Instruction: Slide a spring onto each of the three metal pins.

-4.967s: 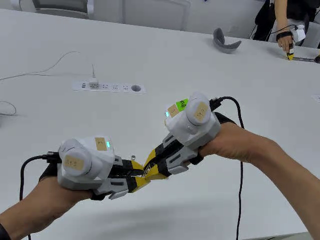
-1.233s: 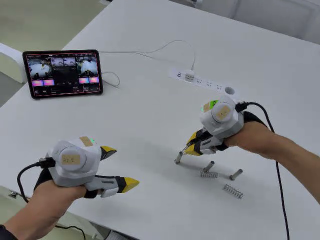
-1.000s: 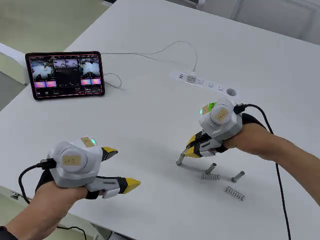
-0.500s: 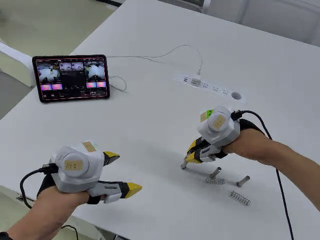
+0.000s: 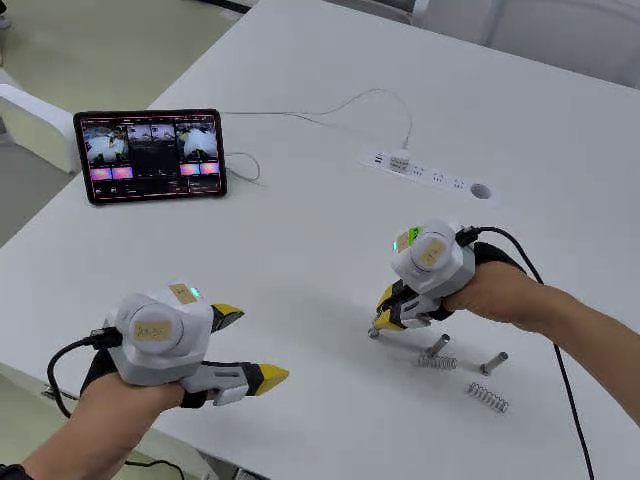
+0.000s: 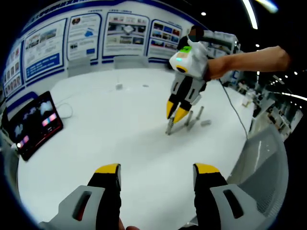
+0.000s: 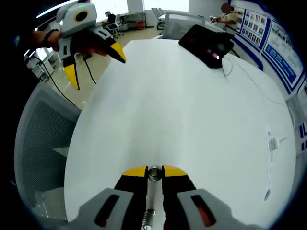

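Three short metal pins stand on the white table point(image 5: 300, 250). My right gripper point(image 5: 384, 311) is tipped down over the leftmost pin point(image 5: 373, 332), shut on a spring. In the right gripper view the pin's round top point(image 7: 154, 173) shows between the yellow tips, with the spring's coils point(image 7: 149, 214) lower between the fingers. The middle pin point(image 5: 436, 346) has a spring point(image 5: 437, 361) lying at its foot. Further right are the third pin point(image 5: 494, 363) and a loose spring point(image 5: 487, 397). My left gripper point(image 5: 250, 347) hovers open and empty at the near left, well apart from the pins.
A lit tablet point(image 5: 150, 153) leans at the far left of the table. A white power strip point(image 5: 425, 172) with a cable lies behind the pins. The table's near edge runs just under my left hand. A black cable point(image 5: 560, 340) trails from the right gripper.
Five seconds ago both grippers met over a spring. Since a second ago the right gripper has sunk lower over the leftmost pin with the spring; the left gripper has stayed open and apart.
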The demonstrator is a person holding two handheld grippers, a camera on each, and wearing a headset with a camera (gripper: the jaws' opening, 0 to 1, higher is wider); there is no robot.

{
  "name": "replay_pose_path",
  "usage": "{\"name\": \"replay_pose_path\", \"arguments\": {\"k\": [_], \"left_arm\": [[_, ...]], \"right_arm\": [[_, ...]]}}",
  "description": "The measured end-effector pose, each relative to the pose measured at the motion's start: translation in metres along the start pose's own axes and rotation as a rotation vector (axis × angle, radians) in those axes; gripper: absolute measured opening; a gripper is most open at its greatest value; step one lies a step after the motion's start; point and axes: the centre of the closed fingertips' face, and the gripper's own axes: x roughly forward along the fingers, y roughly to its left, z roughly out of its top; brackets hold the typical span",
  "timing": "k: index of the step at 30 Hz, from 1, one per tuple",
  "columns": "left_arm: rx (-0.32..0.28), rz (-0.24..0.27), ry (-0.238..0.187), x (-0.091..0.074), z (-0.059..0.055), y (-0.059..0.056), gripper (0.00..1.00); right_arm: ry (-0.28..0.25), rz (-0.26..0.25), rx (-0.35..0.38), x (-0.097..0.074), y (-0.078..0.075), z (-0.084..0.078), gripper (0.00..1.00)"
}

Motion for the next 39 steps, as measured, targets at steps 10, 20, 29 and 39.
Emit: {"name": "replay_pose_path", "arguments": {"k": [10, 20, 29, 39], "left_arm": [[-0.008, 0.004, 0.007, -0.001, -0.003, 0.002, 0.62], [-0.013, 0.01, 0.01, -0.002, -0.005, 0.002, 0.62], [-0.011, 0.012, 0.005, -0.002, -0.003, 0.003, 0.62], [0.0, 0.004, -0.01, -0.001, 0.004, 0.002, 0.62]], "right_arm": [[0.015, 0.018, 0.0, 0.011, 0.0, -0.005, 0.13], [0.032, 0.03, -0.001, 0.02, 0.0, -0.009, 0.13], [0.035, 0.031, 0.0, 0.02, 0.001, -0.01, 0.13], [0.022, 0.009, 0.038, 0.01, 0.004, -0.01, 0.29]]}}
